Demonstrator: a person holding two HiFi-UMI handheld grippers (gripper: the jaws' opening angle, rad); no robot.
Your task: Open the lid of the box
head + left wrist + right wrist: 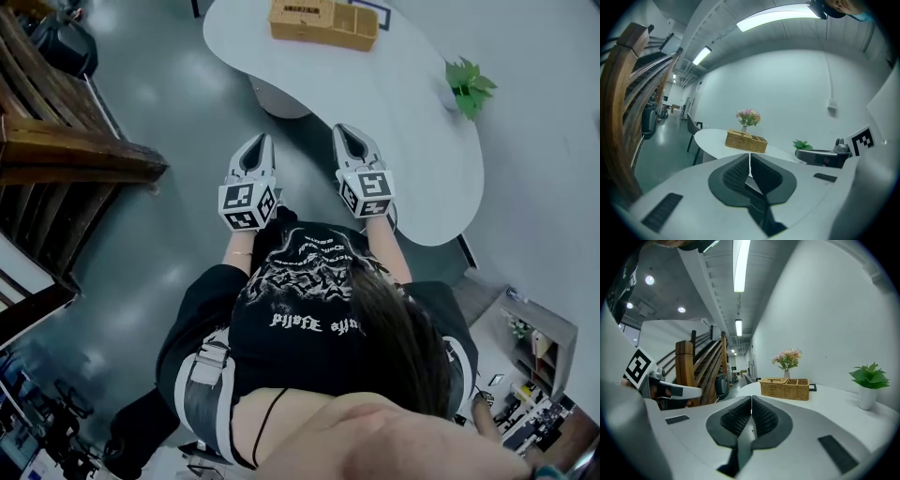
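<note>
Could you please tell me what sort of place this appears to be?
Probably an office lobby or lounge: a curved white table carries a wicker box, a vase of flowers and a potted plant, and a wooden staircase rises beside a polished grey floor.

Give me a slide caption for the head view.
Left gripper and right gripper, both shut and empty, point toward the wicker box on the white table.

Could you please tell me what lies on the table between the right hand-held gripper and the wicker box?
Only bare white tabletop lies there, shown in the head view.
</note>
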